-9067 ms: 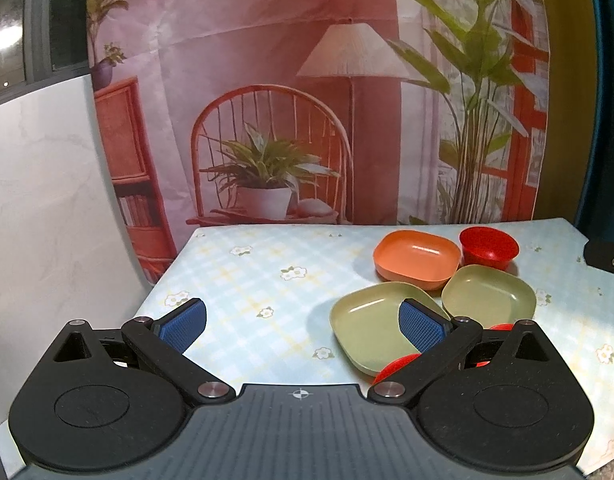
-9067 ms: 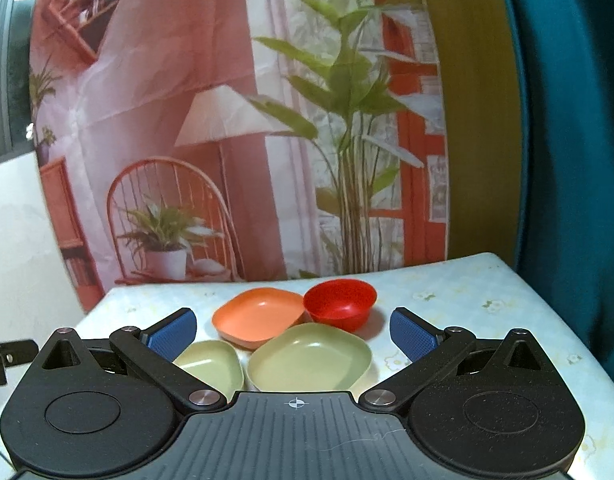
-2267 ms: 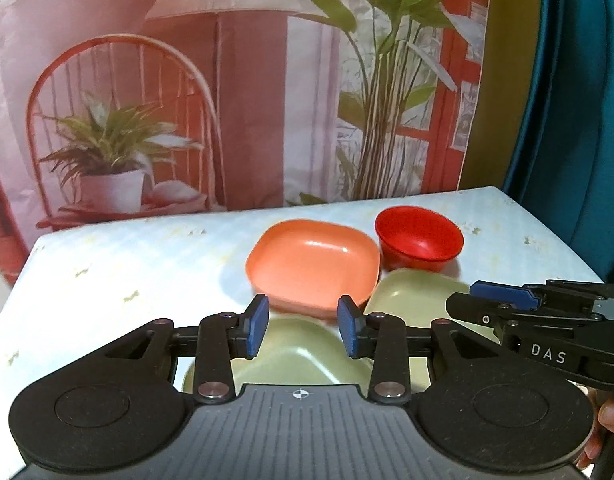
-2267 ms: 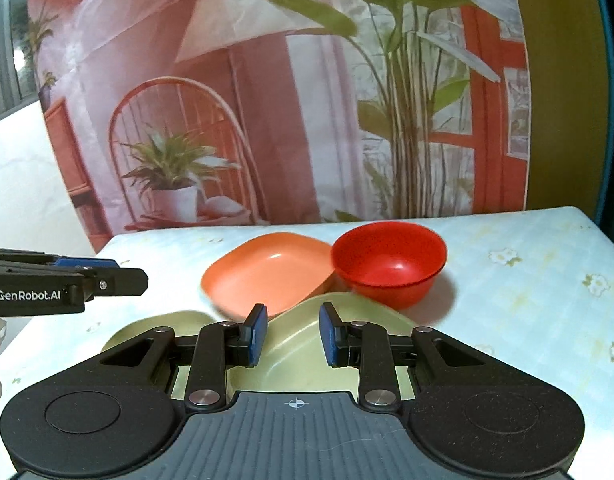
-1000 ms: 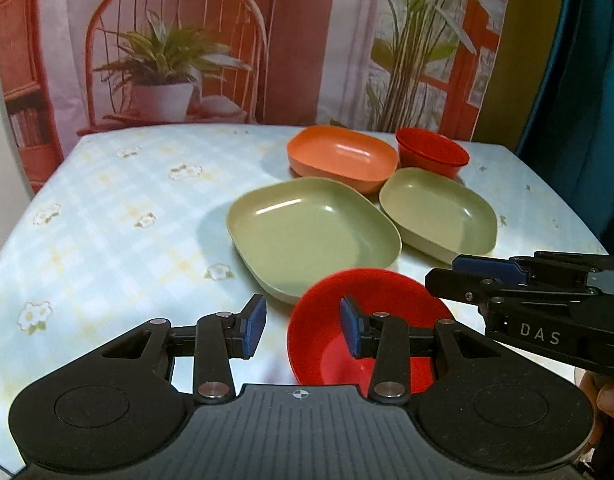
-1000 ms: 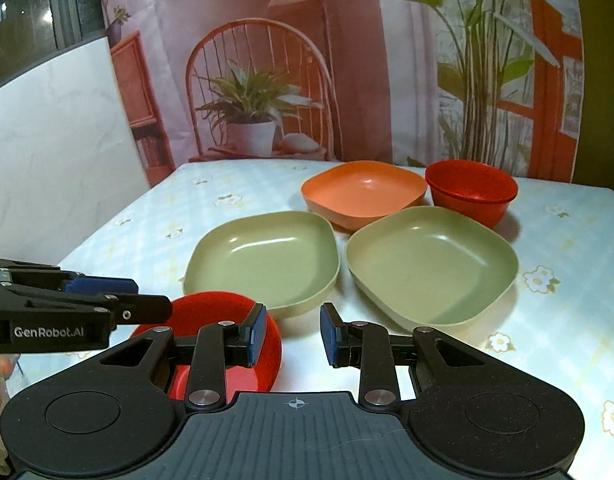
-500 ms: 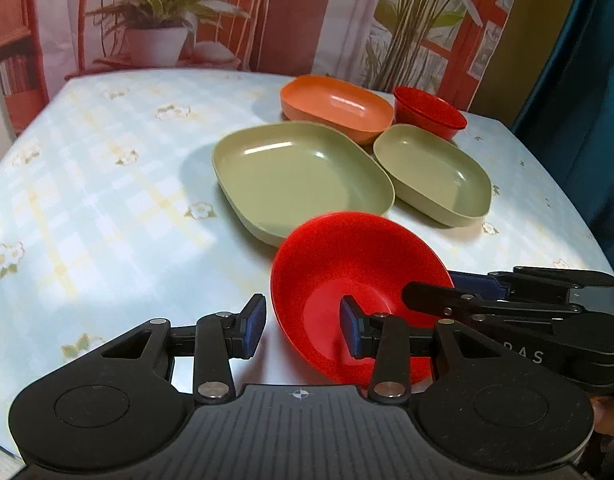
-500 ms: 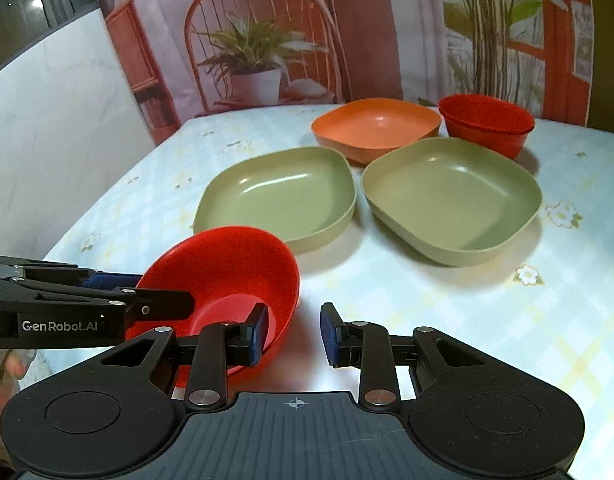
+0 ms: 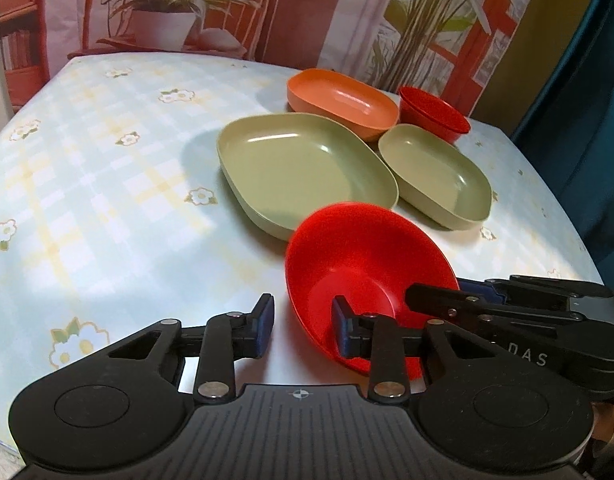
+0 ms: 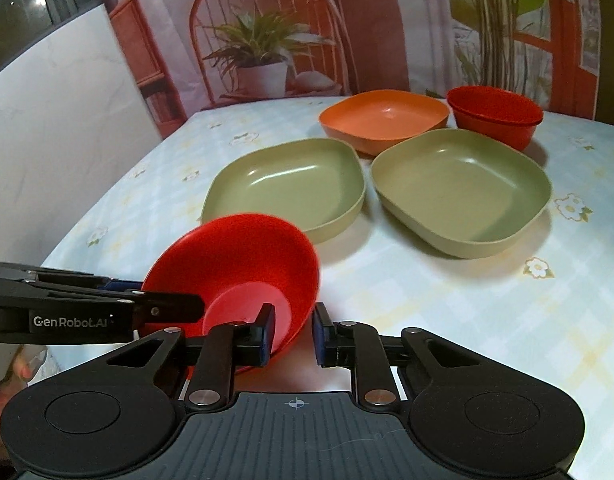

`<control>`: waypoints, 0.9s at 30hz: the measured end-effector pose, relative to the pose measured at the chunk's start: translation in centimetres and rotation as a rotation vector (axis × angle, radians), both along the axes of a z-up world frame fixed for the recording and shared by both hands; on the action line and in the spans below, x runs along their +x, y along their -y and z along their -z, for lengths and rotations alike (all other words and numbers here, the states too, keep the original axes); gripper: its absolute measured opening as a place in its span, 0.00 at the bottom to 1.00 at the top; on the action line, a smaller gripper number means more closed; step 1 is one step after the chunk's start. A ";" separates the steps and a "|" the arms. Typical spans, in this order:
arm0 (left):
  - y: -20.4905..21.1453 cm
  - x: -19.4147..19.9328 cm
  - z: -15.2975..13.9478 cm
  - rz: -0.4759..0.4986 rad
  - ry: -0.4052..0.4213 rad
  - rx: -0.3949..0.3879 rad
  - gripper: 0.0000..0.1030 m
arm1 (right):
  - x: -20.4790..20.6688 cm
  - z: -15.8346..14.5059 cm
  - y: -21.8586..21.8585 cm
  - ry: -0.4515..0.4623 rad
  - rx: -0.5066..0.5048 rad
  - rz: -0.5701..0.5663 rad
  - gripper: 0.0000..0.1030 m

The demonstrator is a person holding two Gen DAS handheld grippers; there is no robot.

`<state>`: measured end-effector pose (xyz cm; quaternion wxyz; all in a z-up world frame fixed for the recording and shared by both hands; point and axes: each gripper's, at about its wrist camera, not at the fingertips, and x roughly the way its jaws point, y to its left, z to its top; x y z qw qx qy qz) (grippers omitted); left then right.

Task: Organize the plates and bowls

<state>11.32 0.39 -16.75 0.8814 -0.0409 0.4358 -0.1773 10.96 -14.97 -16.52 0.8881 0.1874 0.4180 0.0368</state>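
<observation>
A red bowl (image 9: 359,256) is tilted at the near table edge, seen also in the right wrist view (image 10: 243,264). My left gripper (image 9: 303,322) has its jaws on either side of the bowl's near rim, with a gap still showing. My right gripper (image 10: 293,332) likewise straddles the bowl's rim, its left pad inside. Beyond lie two green plates, a larger (image 9: 303,168) and a smaller (image 9: 435,176), an orange plate (image 9: 343,100) and a second red bowl (image 9: 433,114). In the right wrist view they are the green plates (image 10: 287,188) (image 10: 463,188), orange plate (image 10: 383,116) and red bowl (image 10: 495,114).
The table (image 9: 87,184) has a pale blue checked cloth with flowers. A printed backdrop hangs behind it. A white wall (image 10: 67,112) is on the left and a teal curtain (image 9: 579,100) on the right. The table's near edge is just below the grippers.
Both grippers pulled back and lower from the plates to the near red bowl. The bowl has been tipped up and lifted at its near rim. The jaws narrowed from wide open.
</observation>
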 end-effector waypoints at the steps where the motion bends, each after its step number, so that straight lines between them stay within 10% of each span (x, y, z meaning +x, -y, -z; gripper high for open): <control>1: 0.0 0.0 0.0 -0.002 0.002 -0.002 0.28 | 0.0 0.0 0.0 0.002 0.000 0.004 0.16; 27: 1.0 -0.1 -1.3 0.070 0.082 0.039 0.17 | -0.2 -0.8 0.7 0.031 0.000 0.034 0.11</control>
